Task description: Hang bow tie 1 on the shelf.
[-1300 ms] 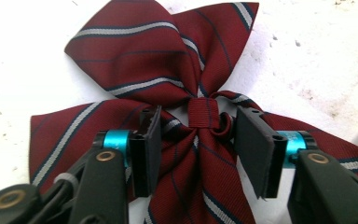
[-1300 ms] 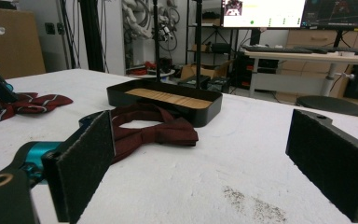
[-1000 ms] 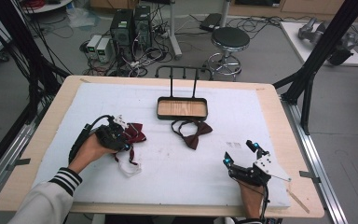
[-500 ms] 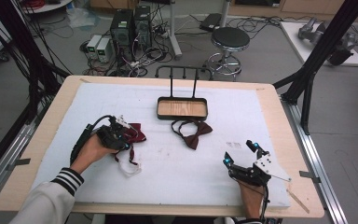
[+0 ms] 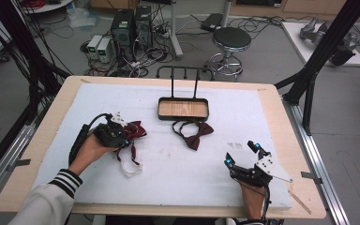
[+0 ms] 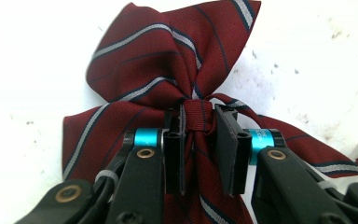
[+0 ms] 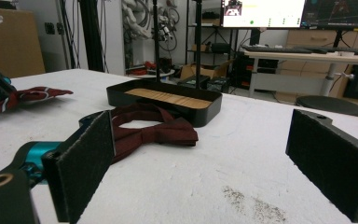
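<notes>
While our left gripper [image 6: 199,154] pinches the knot of the striped burgundy bow tie [image 6: 168,60] on the white mat [image 5: 262,117], our right gripper [image 5: 244,153] rests wide open, holding nothing. We count two bow ties; the plain one [image 5: 194,133] lies just before the empty wood-floored tray [image 5: 183,116]. Cluttered lab floor beyond.
</notes>
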The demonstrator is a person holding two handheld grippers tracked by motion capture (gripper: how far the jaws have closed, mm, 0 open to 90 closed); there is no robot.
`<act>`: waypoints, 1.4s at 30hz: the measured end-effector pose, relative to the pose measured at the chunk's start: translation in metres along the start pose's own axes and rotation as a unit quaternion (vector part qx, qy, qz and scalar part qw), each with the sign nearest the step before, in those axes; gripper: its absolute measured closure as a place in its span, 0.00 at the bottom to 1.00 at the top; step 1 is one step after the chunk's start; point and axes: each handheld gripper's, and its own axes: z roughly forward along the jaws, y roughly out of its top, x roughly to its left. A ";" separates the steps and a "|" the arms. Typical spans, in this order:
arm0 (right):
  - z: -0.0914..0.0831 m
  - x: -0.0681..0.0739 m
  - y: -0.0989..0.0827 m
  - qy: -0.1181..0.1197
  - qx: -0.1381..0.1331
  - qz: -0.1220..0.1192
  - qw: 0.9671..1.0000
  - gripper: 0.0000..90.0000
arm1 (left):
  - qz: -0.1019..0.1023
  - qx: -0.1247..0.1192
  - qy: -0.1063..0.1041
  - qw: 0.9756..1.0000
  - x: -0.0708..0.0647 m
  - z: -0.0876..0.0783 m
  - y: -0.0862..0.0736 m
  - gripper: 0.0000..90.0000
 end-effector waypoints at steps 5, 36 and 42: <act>0.000 0.000 0.000 0.000 0.000 0.000 1.000 0.08 | 0.000 -0.026 0.009 1.000 0.001 -0.007 0.003 0.82; 0.000 0.000 0.000 0.000 0.001 -0.002 1.000 0.08 | -0.009 -0.165 0.051 0.985 0.004 -0.036 0.044 0.82; 0.000 0.000 0.000 -0.001 0.001 0.001 1.000 0.08 | -0.011 -0.179 0.058 0.982 0.006 -0.038 0.055 0.82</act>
